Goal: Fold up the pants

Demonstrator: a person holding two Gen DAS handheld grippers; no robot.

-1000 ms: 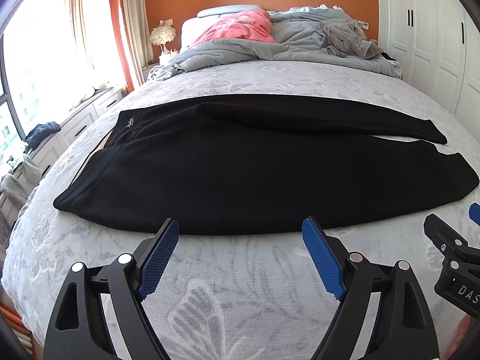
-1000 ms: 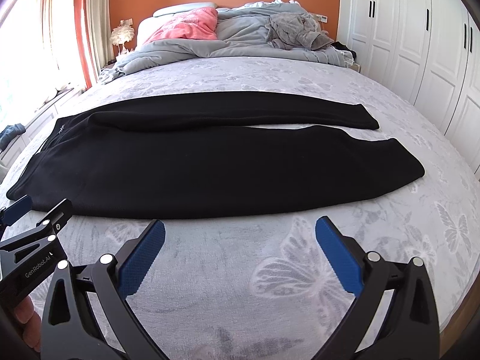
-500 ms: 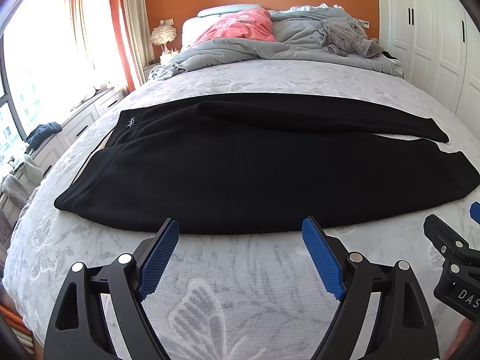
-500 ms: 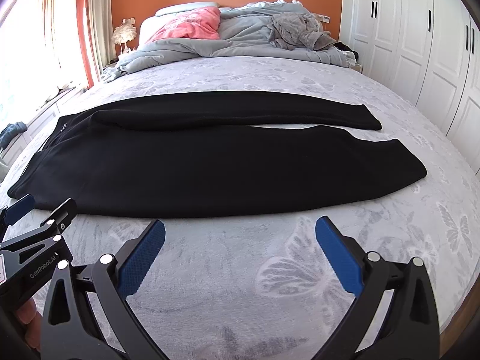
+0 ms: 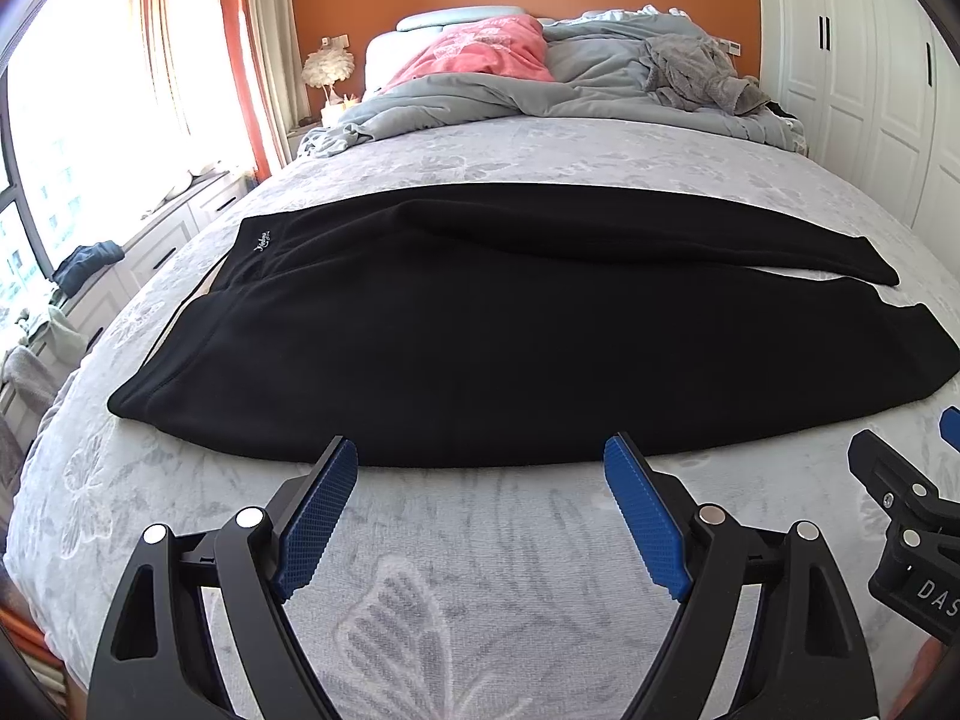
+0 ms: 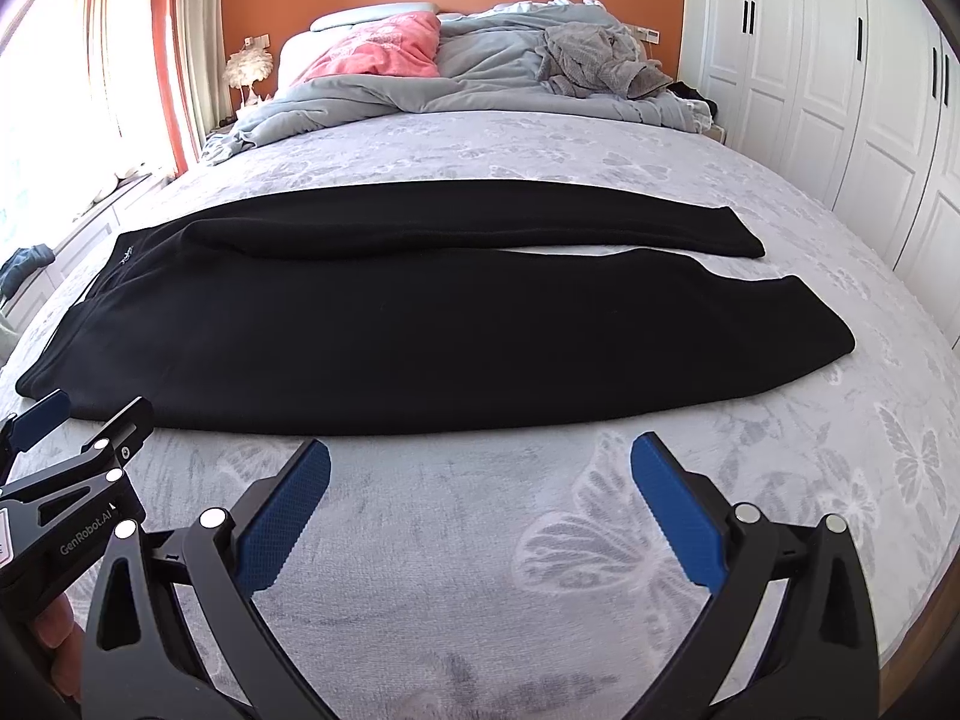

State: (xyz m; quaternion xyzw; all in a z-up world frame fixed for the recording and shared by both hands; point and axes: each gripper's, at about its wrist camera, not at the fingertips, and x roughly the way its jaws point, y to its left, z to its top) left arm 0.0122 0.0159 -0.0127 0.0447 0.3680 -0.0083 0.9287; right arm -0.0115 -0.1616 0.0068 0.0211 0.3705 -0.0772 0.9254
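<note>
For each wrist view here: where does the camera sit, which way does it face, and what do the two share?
Left wrist: behind the open left gripper, facing the headboard over the black pants; the right gripper shows at the right edge.
Right wrist: behind the open right gripper, same heading; the left gripper shows at the left.
Shared: pants, bed, pink pillow.

Black matt fleece-like cloth pants point(image 5: 480, 336) are lying on the pale grey, soft, butterfly-patterned bedspread point(image 5: 450, 588). Beyond the pants, a crumpled grey cloth duvet point(image 6: 372, 96) and a pink cloth pillow point(image 5: 480, 54) are showing. Nearer than the pants, the left gripper point(image 5: 480, 468) and the right gripper point(image 6: 480, 468) are showing matt black plastic arms, rough blue gridded pads point(image 5: 318, 516) and shiny metal pins.
</note>
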